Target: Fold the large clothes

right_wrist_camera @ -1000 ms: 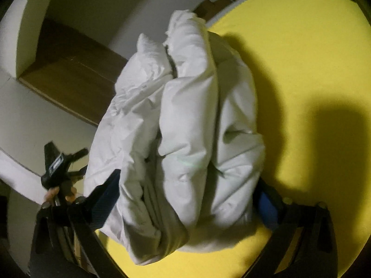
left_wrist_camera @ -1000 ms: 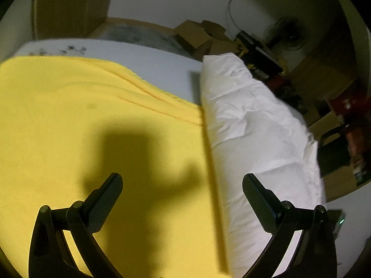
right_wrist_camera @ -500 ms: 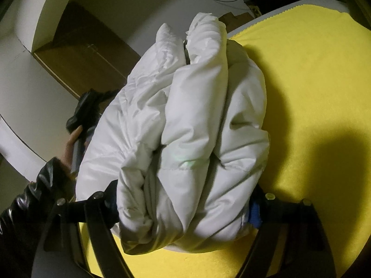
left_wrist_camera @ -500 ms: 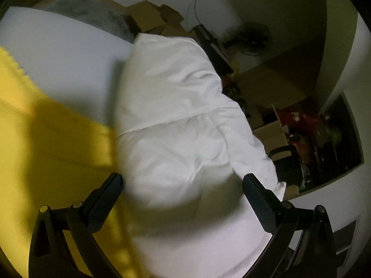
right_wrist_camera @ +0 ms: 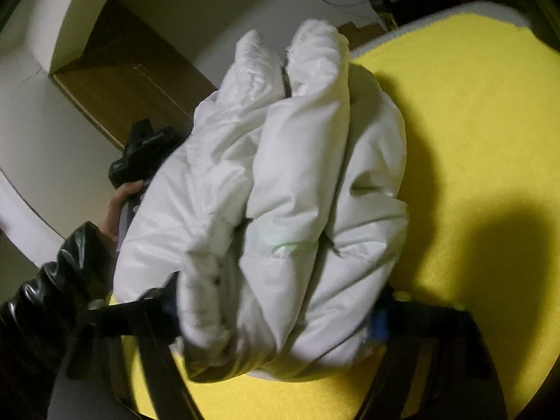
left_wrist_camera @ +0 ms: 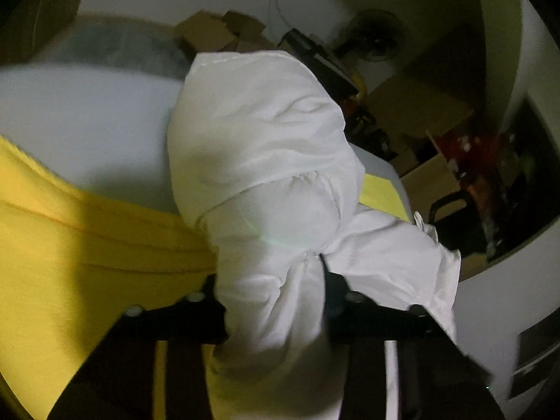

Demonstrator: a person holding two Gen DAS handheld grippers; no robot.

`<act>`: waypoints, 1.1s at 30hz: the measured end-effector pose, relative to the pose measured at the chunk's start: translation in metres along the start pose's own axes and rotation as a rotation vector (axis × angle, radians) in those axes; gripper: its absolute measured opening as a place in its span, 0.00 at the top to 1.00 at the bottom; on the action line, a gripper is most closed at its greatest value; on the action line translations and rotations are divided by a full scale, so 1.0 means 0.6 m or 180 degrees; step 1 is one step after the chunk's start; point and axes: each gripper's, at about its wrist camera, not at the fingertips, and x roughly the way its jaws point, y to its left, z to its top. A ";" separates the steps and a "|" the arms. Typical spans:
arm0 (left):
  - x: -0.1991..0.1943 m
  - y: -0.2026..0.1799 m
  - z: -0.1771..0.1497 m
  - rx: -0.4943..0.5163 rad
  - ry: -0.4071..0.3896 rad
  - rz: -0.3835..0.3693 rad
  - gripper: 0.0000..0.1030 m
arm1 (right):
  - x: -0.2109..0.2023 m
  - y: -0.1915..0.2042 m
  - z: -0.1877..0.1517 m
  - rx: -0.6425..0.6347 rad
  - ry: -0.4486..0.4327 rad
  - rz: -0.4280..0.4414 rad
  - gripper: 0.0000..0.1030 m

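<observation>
A puffy white jacket (right_wrist_camera: 297,192), folded into a thick bundle, lies on a yellow cloth (right_wrist_camera: 472,122). My right gripper (right_wrist_camera: 273,301) has the bundle's near end between its fingers, and its jaws are closing, with the pads pressed into the padding. In the left wrist view the jacket (left_wrist_camera: 259,140) runs away from me along the edge of the yellow cloth (left_wrist_camera: 87,245). My left gripper (left_wrist_camera: 271,280) pinches a bunched end of it, jaws closing, fabric bulging over both fingers. Both pairs of fingertips are hidden by the fabric.
A hand (right_wrist_camera: 119,203) in a glossy black sleeve (right_wrist_camera: 45,297) shows left of the bundle. A white surface (left_wrist_camera: 87,115) lies beyond the cloth. Cardboard boxes (left_wrist_camera: 217,35), a fan (left_wrist_camera: 374,35) and cluttered shelves (left_wrist_camera: 483,161) stand behind. A wooden door (right_wrist_camera: 133,80) is at the left.
My left gripper swung right from over the yellow cloth onto the jacket and closed on its end. The right gripper's jaws narrowed on the bundle, which rolled slightly.
</observation>
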 end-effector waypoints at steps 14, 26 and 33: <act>-0.290 -0.042 -0.036 0.0305 -0.0488 0.0316 0.76 | -0.059 0.199 0.014 -0.0578 -0.0099 0.0228 0.57; -0.369 0.074 -0.203 0.0144 -0.0347 0.0606 0.75 | -0.050 0.256 -0.075 -0.0629 0.0411 0.0351 0.57; -0.330 0.109 -0.238 0.0175 -0.0305 0.0670 0.75 | -0.028 0.256 -0.112 -0.0675 0.0527 0.0181 0.54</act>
